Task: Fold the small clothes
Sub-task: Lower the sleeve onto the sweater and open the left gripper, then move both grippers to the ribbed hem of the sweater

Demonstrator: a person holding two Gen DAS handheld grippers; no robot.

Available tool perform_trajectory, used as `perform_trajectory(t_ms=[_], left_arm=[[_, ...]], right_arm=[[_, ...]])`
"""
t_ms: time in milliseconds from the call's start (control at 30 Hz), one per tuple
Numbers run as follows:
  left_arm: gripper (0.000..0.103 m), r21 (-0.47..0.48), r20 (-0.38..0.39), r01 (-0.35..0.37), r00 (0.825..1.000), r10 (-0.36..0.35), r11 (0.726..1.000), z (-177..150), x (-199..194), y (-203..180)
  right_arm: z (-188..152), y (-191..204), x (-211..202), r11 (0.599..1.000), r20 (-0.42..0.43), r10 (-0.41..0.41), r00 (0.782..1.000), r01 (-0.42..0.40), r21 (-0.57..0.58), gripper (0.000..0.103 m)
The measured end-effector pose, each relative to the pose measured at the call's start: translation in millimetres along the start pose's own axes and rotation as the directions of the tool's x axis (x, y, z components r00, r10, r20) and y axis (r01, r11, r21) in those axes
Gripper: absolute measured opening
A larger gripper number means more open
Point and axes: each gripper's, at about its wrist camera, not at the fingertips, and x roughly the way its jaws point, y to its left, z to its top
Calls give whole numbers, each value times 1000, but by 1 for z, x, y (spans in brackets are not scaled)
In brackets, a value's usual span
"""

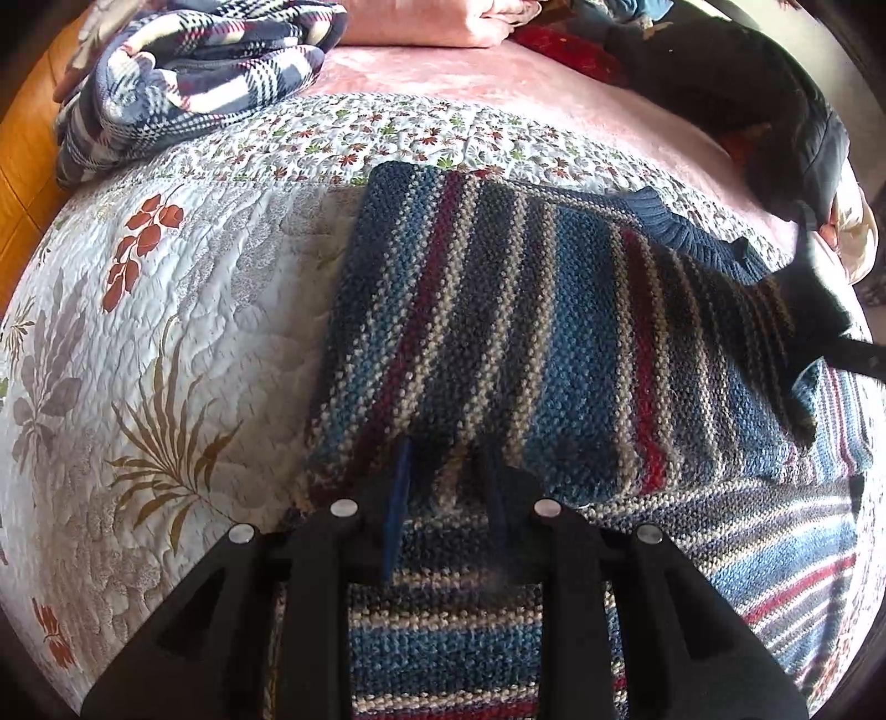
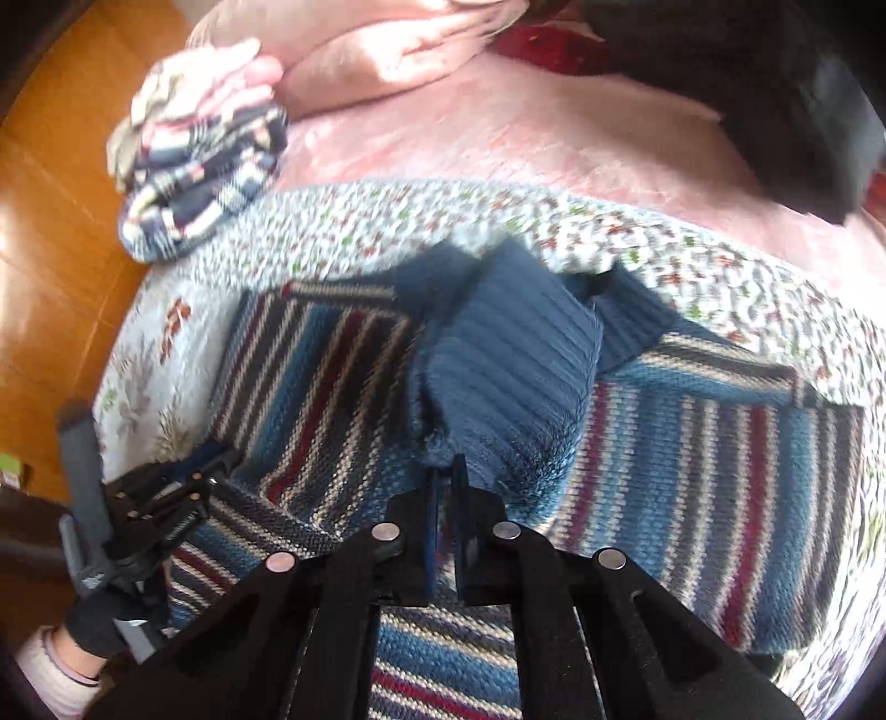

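Across the middle of a bed covered by a white quilt (image 1: 166, 310) printed with leaves lies a striped knitted sweater (image 1: 498, 332) in blue, dark red, cream and navy, partly doubled over on itself. Seen from the left wrist camera, the left gripper (image 1: 448, 471) sits at six o'clock with its two blue-tipped fingers spread apart over the near edge of the folded layer; whether they touch the knit cannot be told. At three o'clock in that view the dark shape of the right gripper (image 1: 819, 310) reaches onto the sweater's far side, near the ribbed blue hem (image 1: 692, 232). From the right wrist camera, which is blurred, the right gripper (image 2: 446, 476) at six o'clock has its fingers pressed close together, pinching a lifted bunch of the ribbed blue hem (image 2: 509, 376), which stands up above the striped body (image 2: 720, 498). At eight o'clock the left gripper (image 2: 166, 509) rests at the sweater's edge, held by a gloved hand (image 2: 97, 615). A folded plaid blanket (image 1: 194, 83) lies at eleven o'clock, a pink pillow (image 1: 432, 22) at twelve, and a dark garment (image 1: 720, 72) at one o'clock on a pink bedspread (image 1: 498, 94).
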Motion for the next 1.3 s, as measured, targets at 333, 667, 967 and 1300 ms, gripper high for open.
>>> perform_trajectory(t_ms=[333,667,967,1300], left_arm=[[25,0,2,-3,1000,3,1000,-1,0,-1],[30,-6,81,64,995,-63,998,11,-33,-10],[31,73,13,41,999,-42,997,-1,-10,-21],[33,69,-14,56,998,-55,996,-3,0,-18]], right_arm=[[-35,-91,-24,991,-70,-52,996,60,121,6],[-46,-144,-18,947,-30,100,994,-86,309,45],[-36,-141,8,935,-15,82,997,-72,347,10],[-51,-146,17,949,-64,5,998,15,314,9]])
